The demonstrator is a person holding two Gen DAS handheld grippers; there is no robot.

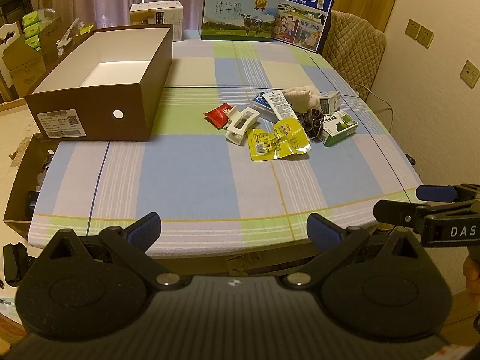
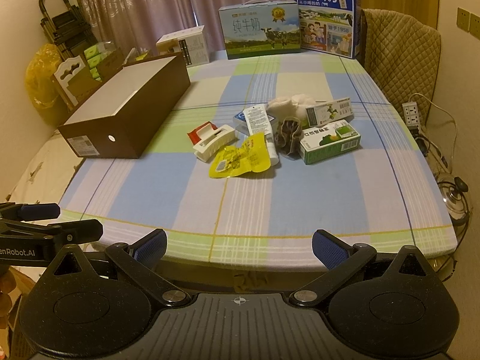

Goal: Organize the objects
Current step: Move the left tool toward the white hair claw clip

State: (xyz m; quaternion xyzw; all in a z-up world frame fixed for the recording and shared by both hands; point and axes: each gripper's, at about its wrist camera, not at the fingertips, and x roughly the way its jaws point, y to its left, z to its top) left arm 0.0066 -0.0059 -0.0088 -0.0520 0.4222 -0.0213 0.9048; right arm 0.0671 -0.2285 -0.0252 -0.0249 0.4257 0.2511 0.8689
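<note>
An open brown box with a white inside stands empty at the table's left. A pile of small items lies mid-table: a yellow packet, a white hair claw, a red sachet, a white tube, a dark scrunchie, a green-and-white carton and a white cloth bundle. My left gripper hovers open at the near table edge. My right gripper is open there too, empty.
Two milk cartons and a small white box stand along the far table edge. A quilted chair back sits at the right, with a power strip and cables on the floor. Cardboard boxes crowd the left side.
</note>
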